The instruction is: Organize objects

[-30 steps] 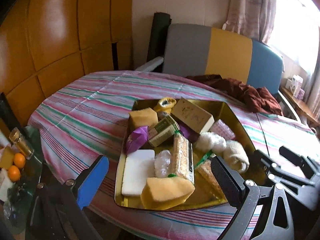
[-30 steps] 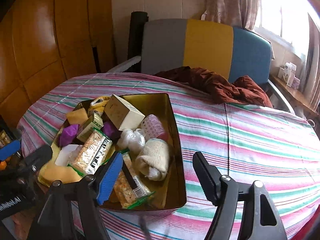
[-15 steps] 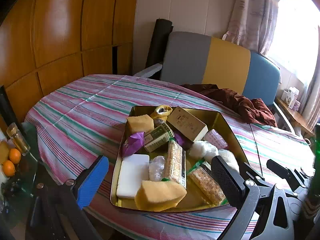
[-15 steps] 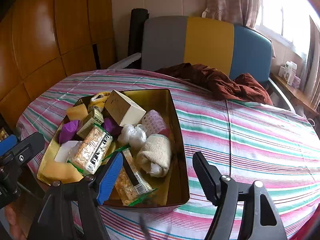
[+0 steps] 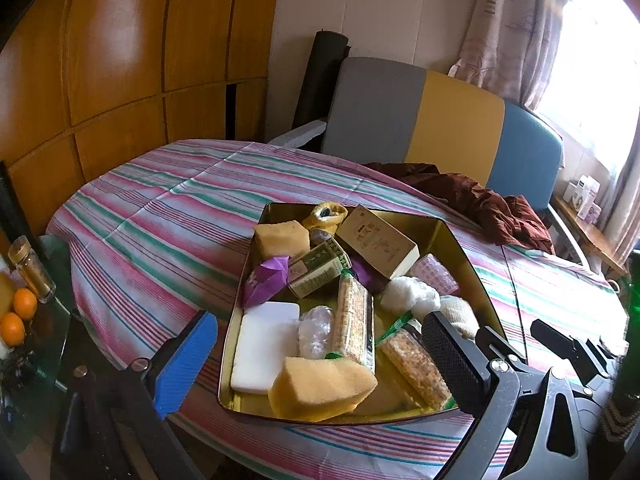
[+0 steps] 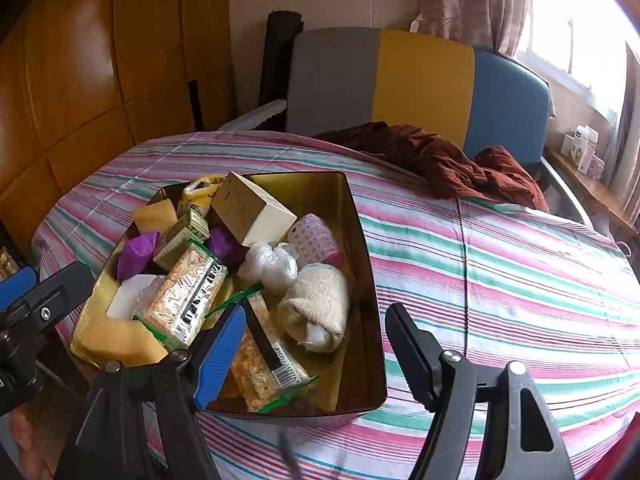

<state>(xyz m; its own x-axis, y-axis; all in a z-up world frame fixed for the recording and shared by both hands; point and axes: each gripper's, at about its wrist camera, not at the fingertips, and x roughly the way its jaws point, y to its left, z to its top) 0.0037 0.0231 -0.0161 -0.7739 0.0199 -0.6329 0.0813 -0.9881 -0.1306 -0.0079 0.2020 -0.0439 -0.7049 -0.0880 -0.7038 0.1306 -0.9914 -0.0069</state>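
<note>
Left gripper (image 5: pixel 320 356): jaws spread, empty; black finger hides part of the tin (image 5: pixel 460 248).
Right gripper (image 6: pixel 316 344): jaws spread, empty.
Snack bar (image 6: pixel 264 356): partly behind blue finger.

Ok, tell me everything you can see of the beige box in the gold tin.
The beige box is a closed rectangular carton, cardboard by its look, with a tan top carrying small dark print and paler cream sides. It lies tilted in the far half of the gold tin, propped on other items. A purple wrapper sits under its near edge, the green-printed carton lies beside it, and the pink dotted roll sits close on the other side. Neither gripper touches it.
</note>
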